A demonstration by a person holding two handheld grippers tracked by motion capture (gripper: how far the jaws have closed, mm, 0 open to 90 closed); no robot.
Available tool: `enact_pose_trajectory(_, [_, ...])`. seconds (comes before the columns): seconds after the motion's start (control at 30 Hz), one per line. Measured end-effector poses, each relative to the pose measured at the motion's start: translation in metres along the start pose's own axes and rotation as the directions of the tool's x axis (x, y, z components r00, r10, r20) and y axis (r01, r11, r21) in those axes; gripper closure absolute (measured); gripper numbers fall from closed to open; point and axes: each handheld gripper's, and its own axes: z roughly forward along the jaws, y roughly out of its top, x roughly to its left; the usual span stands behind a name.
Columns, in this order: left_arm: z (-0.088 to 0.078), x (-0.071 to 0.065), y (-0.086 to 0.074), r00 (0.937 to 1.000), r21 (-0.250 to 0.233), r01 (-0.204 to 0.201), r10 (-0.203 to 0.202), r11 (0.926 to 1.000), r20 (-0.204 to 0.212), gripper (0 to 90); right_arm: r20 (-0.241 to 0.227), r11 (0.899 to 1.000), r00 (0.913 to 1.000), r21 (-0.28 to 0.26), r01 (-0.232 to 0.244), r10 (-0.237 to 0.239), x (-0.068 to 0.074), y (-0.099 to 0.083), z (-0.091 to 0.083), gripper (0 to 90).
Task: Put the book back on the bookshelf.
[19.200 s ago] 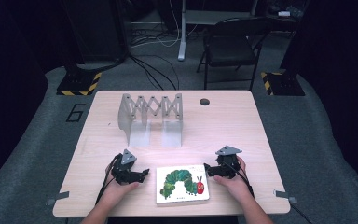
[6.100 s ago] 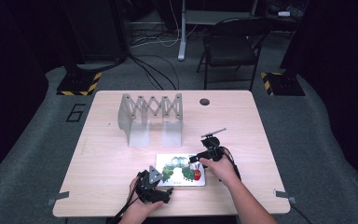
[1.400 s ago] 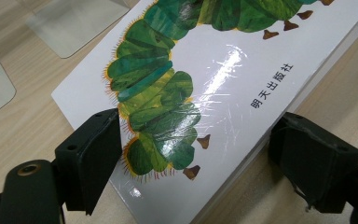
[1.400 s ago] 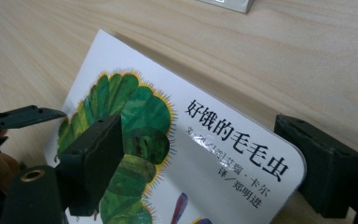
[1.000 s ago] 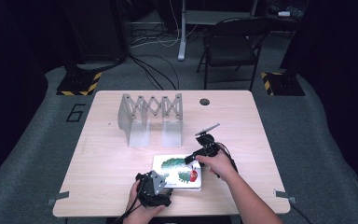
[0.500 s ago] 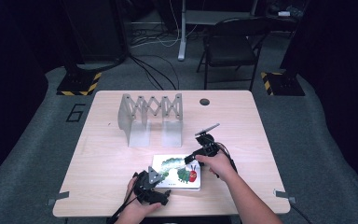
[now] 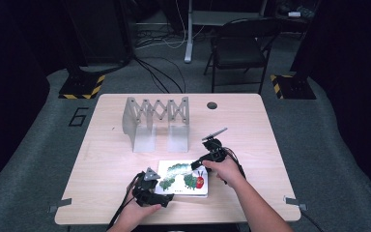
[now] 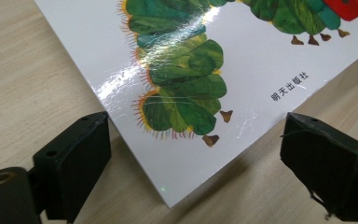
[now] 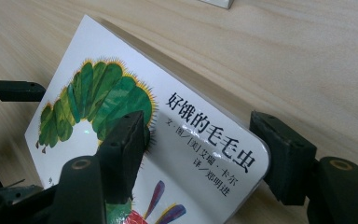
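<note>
A white picture book (image 7: pixel 181 176) with a green caterpillar on its cover lies near the table's front edge. My left gripper (image 7: pixel 164 195) is at the book's near left corner. In the left gripper view that corner of the book (image 8: pixel 191 93) reaches in between the jaws of the left gripper (image 8: pixel 196 154); they have just been closing and stand apart from it. My right gripper (image 7: pixel 198 164) holds the far right corner. In the right gripper view the right gripper (image 9: pixel 205 140) has one jaw on the cover of the book (image 9: pixel 121 102) and the other against its rounded corner, which is tilted up off the table.
A grey accordion-style rack (image 7: pixel 157 121) stands behind the book on the wooden table (image 7: pixel 101 159). A round cable hole (image 7: pixel 212 105) is at the back. A black chair (image 7: pixel 241 43) and cables are on the floor beyond the table.
My left gripper has slid a little to the left along the book's near edge, towards its corner. The right gripper and the book stay where they were.
</note>
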Motion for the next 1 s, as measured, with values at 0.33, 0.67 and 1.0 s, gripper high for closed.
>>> enact_pose_trajectory(0.33, [0.000,0.009,0.006,0.9944,0.003,0.099,-0.099,0.9951,0.037,14.5,0.007,1.000,0.9999,0.002,0.012,-0.012,0.001,0.002,-0.001,36.8])
enact_pose_trajectory(0.67, [0.001,0.016,0.009,0.9878,0.021,0.132,-0.134,0.9910,0.080,15.3,0.010,1.000,0.9998,-0.003,0.016,-0.016,0.002,0.003,-0.002,36.8])
enact_pose_trajectory(1.0, [0.004,0.015,0.012,0.9938,0.019,0.102,-0.103,0.9946,0.043,15.1,0.017,1.000,0.9998,0.007,0.013,-0.013,0.002,0.003,0.000,36.5])
